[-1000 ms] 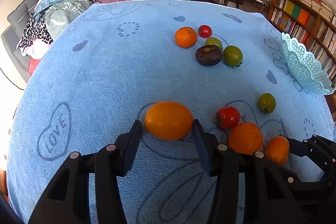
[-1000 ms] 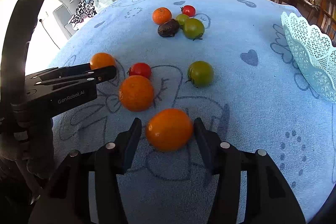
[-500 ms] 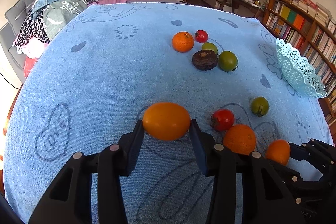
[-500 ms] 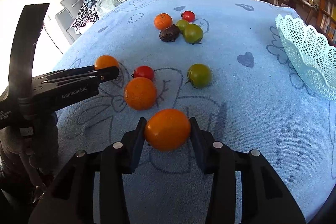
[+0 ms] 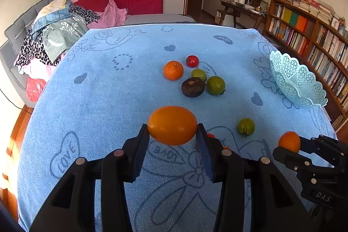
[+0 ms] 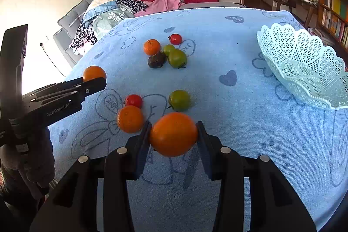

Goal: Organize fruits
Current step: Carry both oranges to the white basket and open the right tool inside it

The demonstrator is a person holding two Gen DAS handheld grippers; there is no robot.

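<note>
Fruits are split between the claws and the bench: the left claw [image 5: 173, 129] is clamped on a smooth oval orange fruit [image 5: 172, 125] and the right claw [image 6: 173, 136] on a rounder orange fruit [image 6: 173, 134], both angled downward with the fruit clear of the blue terry cloth [image 6: 228, 127]. Loose on the cloth lie a mandarin [image 6: 130, 119], a red tomato [image 6: 133, 100], a green tomato [image 6: 179, 100] and a farther cluster [image 6: 167, 52]. The pale lattice plastic basket [image 6: 304, 71] at the right edge holds nothing.
</note>
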